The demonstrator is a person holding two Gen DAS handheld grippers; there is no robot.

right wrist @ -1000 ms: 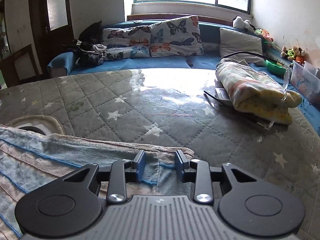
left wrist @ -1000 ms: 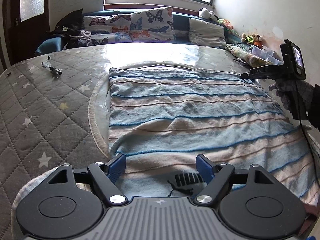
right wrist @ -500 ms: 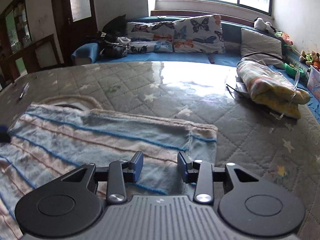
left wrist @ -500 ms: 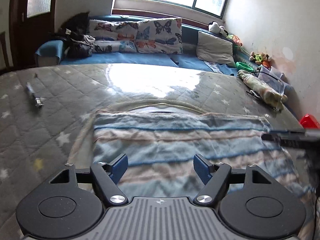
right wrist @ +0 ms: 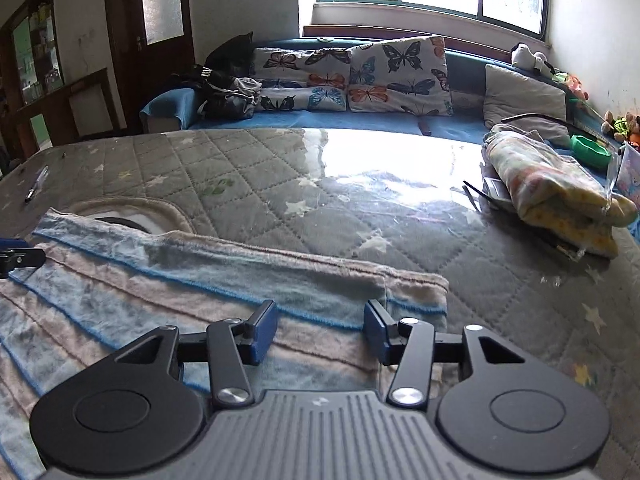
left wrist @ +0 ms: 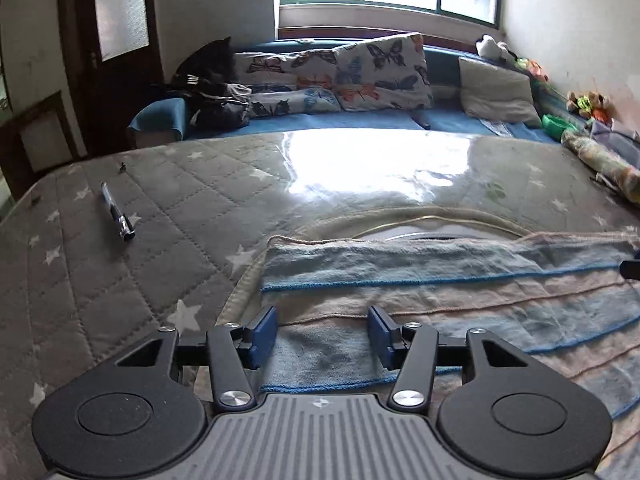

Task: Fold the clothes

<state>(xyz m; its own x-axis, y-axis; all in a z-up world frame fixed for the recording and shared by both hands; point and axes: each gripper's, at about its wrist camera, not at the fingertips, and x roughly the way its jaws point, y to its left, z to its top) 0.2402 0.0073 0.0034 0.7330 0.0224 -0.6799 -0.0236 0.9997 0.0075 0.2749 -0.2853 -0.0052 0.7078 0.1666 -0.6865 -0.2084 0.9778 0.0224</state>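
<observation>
A pen (left wrist: 117,213) lies on the grey quilted mattress (left wrist: 132,248) in the left middle of the left wrist view, well apart from the cloth. In the right wrist view a folded yellow patterned blanket (right wrist: 556,196) sits at the right edge of the frame, with a green bowl (right wrist: 591,150) behind it. Butterfly pillows (right wrist: 396,76) lean along the blue couch (right wrist: 440,128) at the top, under the window. Nothing stands between the grippers and the cloth.

The striped garment (left wrist: 460,300) lies flat on the mattress, in the lower right of the left wrist view and the lower left of the right wrist view. Its long axis runs across the frame, and its blue and beige stripes run the same way. Its far edge looks like a fold.

The left gripper (left wrist: 322,334) is spread wide, with nothing between its blue pads, over the left end of the garment near the corner. The right gripper (right wrist: 321,330) is also spread and holds nothing, over the right end, whose corner (right wrist: 436,284) is just to the upper right of the fingers. Whether the pads touch the cloth I cannot tell.
</observation>
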